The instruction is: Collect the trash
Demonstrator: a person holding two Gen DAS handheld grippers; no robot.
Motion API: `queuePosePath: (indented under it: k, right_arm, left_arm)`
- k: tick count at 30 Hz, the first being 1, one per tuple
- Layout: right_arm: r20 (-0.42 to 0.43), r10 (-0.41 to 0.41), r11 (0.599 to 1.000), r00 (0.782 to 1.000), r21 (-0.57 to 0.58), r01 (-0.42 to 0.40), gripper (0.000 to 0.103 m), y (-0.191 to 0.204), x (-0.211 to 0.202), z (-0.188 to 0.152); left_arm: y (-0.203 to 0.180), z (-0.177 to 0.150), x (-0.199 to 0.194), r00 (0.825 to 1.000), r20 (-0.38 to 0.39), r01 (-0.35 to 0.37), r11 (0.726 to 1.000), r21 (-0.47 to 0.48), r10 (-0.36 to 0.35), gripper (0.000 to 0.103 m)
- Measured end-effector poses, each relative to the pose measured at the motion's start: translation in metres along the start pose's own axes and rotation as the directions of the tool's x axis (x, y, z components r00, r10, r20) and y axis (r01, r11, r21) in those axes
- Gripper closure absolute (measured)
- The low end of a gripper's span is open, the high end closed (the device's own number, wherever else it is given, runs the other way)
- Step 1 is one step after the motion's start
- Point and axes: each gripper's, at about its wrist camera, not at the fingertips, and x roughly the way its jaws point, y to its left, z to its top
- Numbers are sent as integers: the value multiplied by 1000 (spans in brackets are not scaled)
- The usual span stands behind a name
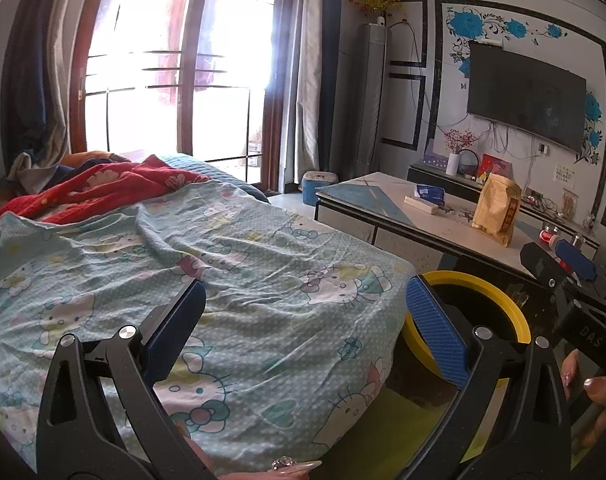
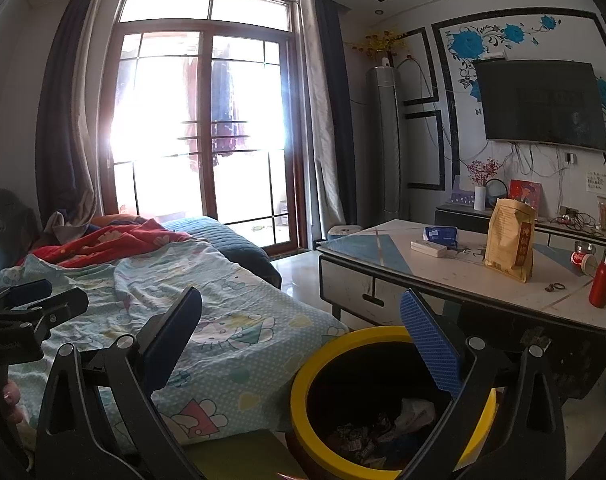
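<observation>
A yellow-rimmed trash bin [image 2: 303, 384] stands on the floor between the bed and the coffee table; crumpled trash [image 2: 383, 428] lies inside it. My right gripper [image 2: 303, 344] is open and empty, just above the bin's near rim. My left gripper [image 1: 303, 320] is open and empty over the corner of the bed sheet [image 1: 183, 248], with the bin [image 1: 515, 312] to its right. The right gripper's body shows at the right edge of the left wrist view [image 1: 579, 292].
A coffee table [image 2: 383, 256] at the right holds a tan snack bag [image 2: 509, 240], a blue tissue pack [image 2: 441, 234], a white remote [image 2: 427, 248], a red bottle [image 2: 601, 280] and a red can [image 2: 581, 258]. Bed with red blanket [image 2: 107, 240] at left. TV [image 2: 539, 104] on wall.
</observation>
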Motion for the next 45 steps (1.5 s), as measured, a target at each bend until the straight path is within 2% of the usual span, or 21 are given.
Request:
queuePosePath:
  k: [33, 38, 42, 45]
  right_arm:
    - [-4, -5, 1000, 1000, 7, 5, 6, -7, -2, -2]
    - [-3, -6, 1000, 1000, 10, 6, 6, -11, -3, -3]
    - [-10, 6, 1000, 1000, 4, -6, 6, -9, -2, -1]
    - [-48, 57, 998, 997, 7, -57, 6, 7, 7, 10]
  left_arm:
    - [-3, 0, 0, 1000, -4, 0, 1000, 9, 0, 11]
    - [-4, -2, 4, 1000, -25, 0, 1000, 26, 1, 11]
    - [7, -1, 9, 998, -66, -6, 1000, -21, 4, 11]
    - [34, 7, 6, 995, -89, -46, 996, -82, 38, 11]
